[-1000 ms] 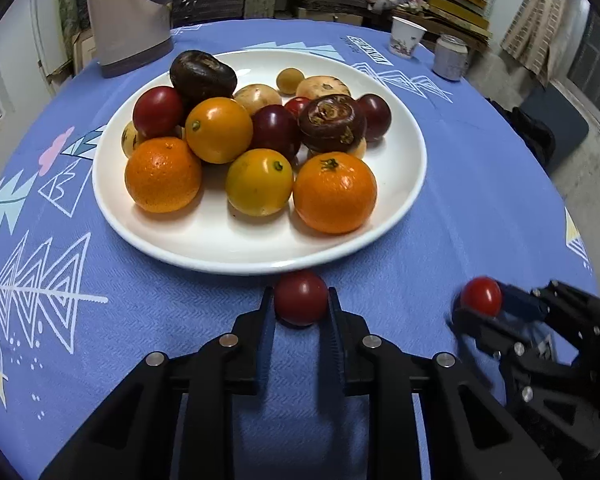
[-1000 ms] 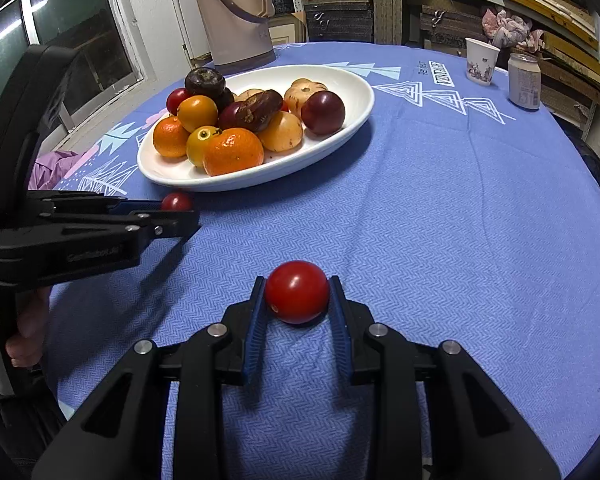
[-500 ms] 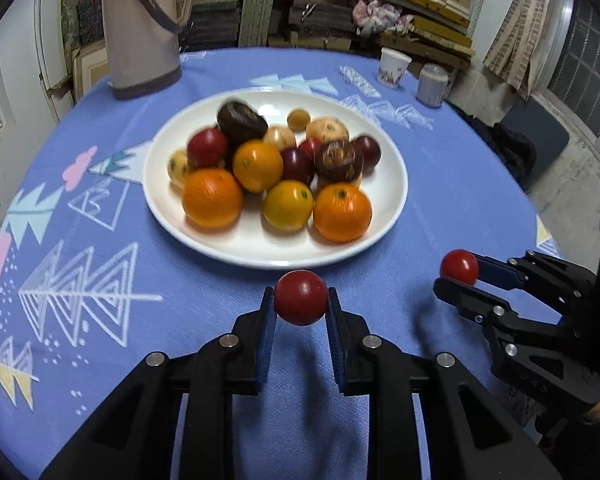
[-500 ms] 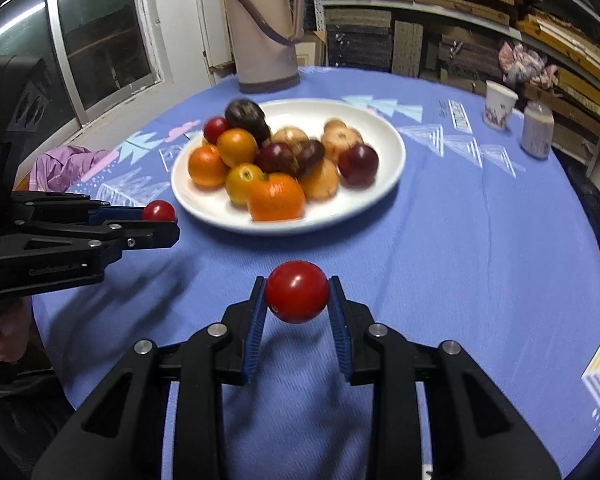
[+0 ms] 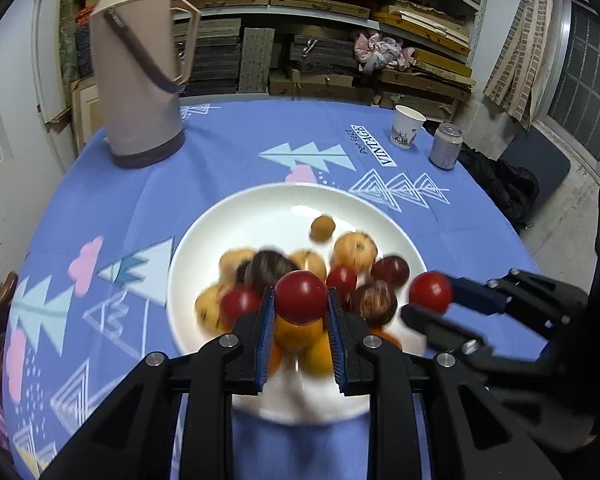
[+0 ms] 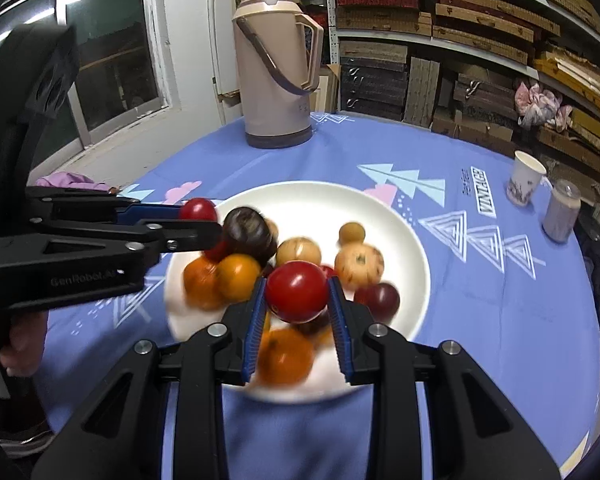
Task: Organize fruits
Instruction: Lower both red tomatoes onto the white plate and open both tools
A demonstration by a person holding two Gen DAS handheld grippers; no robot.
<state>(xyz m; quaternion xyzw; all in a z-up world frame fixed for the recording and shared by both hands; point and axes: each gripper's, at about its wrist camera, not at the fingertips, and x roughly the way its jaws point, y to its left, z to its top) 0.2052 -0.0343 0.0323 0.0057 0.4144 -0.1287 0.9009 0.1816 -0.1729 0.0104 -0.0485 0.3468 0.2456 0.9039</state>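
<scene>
My left gripper [image 5: 301, 300] is shut on a red cherry tomato [image 5: 301, 297], held in the air over the near part of the white plate [image 5: 268, 216]. My right gripper [image 6: 297, 294] is shut on a second red tomato [image 6: 297, 291], also above the plate [image 6: 380, 208]. Each gripper shows in the other's view: the right one [image 5: 430, 296] at the plate's right edge, the left one [image 6: 198, 216] at its left edge. The plate carries several fruits: oranges, dark plums, pale round fruits, small red ones. They are blurred by motion.
A tall beige thermos jug [image 5: 138, 64] stands at the back left of the round blue-clothed table [image 5: 228, 152]. A paper cup [image 5: 407, 126] and a drink can [image 5: 444, 146] stand at the back right. Shelves of stacked boards fill the wall behind. A hand [image 6: 18, 344] grips the left tool.
Both grippers have risen from the tablecloth and moved forward over the plate, each still carrying its tomato. The views now look further across the table.
</scene>
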